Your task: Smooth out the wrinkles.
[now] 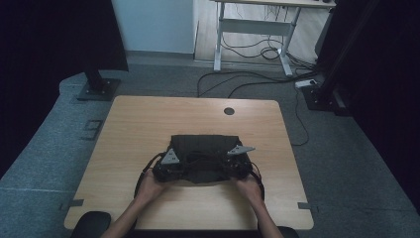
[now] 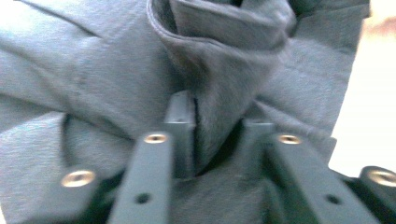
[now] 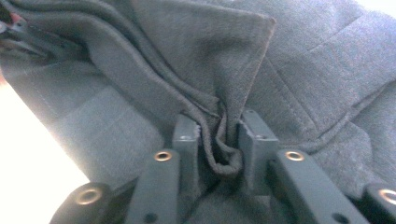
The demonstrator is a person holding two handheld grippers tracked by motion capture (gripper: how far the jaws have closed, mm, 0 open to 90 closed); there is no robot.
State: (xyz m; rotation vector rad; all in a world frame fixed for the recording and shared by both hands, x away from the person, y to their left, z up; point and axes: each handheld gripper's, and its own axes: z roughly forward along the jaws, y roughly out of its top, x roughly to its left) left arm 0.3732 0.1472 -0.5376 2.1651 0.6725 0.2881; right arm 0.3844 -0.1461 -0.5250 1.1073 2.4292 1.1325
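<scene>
Clamped between the jaws of the right gripper (image 3: 219, 140): a hemmed, doubled edge of the dark grey garment (image 3: 299, 70); pinched in the left gripper (image 2: 217, 135), a thick fold of the same cloth. Lying mid-table (image 1: 129, 129), already a compact rectangle with its near edge bunched and lifted; probably mid-fold, with the near edge yet to be laid and smoothed.

I can read no text, label, brand or number anywhere; the dark garment (image 1: 205, 156) I'm handling bears no legible print; nor does the table (image 1: 148, 124).
</scene>
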